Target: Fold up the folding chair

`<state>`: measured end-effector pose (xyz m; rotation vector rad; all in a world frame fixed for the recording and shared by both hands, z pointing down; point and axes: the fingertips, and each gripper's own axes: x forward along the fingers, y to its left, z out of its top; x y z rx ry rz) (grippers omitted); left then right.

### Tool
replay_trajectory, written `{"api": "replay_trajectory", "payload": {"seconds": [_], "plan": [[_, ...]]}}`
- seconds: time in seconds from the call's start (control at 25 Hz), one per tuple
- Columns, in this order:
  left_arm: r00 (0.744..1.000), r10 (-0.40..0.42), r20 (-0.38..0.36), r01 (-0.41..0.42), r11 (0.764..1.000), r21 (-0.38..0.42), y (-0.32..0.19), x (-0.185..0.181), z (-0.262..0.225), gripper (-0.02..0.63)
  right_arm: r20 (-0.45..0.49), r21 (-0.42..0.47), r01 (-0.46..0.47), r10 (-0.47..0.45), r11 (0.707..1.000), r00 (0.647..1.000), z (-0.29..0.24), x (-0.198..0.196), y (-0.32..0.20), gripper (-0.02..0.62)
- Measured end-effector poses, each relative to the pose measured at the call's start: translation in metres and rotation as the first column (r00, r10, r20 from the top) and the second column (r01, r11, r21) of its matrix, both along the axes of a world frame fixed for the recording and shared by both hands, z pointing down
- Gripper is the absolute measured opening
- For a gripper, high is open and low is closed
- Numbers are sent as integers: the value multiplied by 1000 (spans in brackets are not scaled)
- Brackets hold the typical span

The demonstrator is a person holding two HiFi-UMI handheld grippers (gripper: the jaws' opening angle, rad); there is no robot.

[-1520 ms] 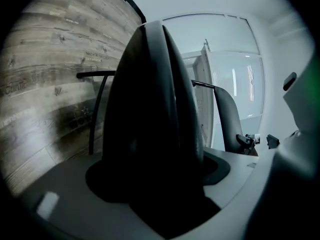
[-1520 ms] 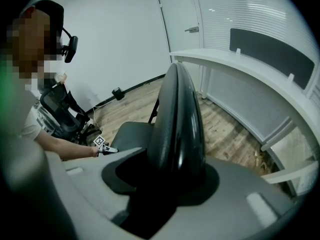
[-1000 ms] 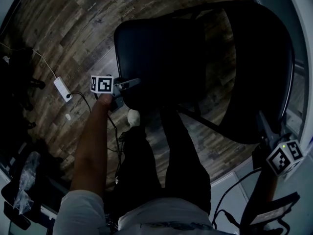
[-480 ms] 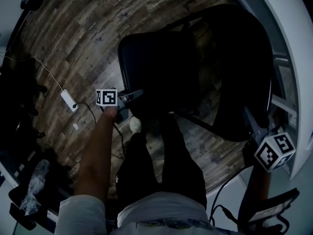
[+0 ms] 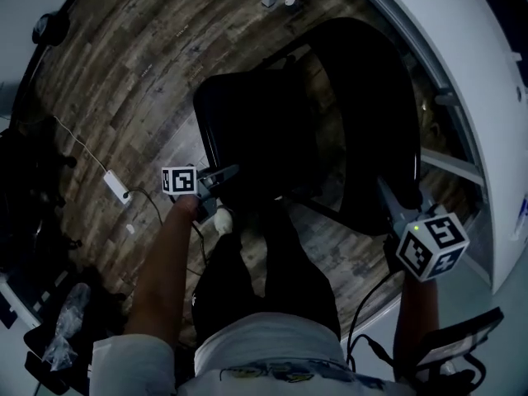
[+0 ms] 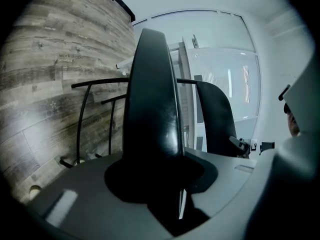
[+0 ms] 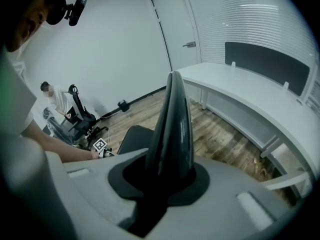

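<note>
The folding chair [image 5: 330, 130] stands on the wood-plank floor [image 5: 132, 81], just in front of the person's dark-trousered legs [image 5: 264, 287]. Its seat [image 5: 256, 130] is on the left and its backrest [image 5: 371, 130] on the right.

The left gripper [image 5: 224, 173] has the near edge of the seat between its fingers, which are pinched on it; they have just been closing. The right gripper [image 5: 394, 205] has the top edge of the backrest between its fingers, also narrowed onto it and also just closing.

At the near left lies a crumpled clear plastic bag [image 5: 70, 337]; what it holds cannot be made out.

A white power strip [image 5: 115, 186] with a thin cable lies on the planks, left of the chair. A curved white bench [image 5: 462, 97] runs along the right side of the room, under a slatted window. In the right gripper view a second person [image 7: 57, 101] sits by a black office chair [image 7: 82, 116] at the far white wall.

Compared with a second ago, both grippers sit higher. The seat and backrest have drawn closer together, with less floor showing between them. The head view has swung, so more of the white bench now fills the right side.
</note>
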<state>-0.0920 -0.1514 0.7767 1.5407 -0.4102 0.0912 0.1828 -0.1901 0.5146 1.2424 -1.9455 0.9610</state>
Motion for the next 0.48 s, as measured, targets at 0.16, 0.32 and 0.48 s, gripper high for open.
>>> {"api": "replay_trajectory", "payload": {"seconds": [0.16, 0.32, 0.48], "plan": [[1000, 6, 6, -6, 1000, -9, 2, 16, -13, 143, -5, 4, 1, -1, 1000, 1000, -5, 7, 4, 66], [1000, 27, 3, -27, 1000, -16, 5, 34, -24, 132, -20, 11, 4, -4, 1000, 1000, -7, 8, 10, 66], [998, 36, 43, -35, 999, -16, 6, 43, -27, 132, -25, 16, 0, 0, 1000, 1000, -5, 5, 14, 66]]}}
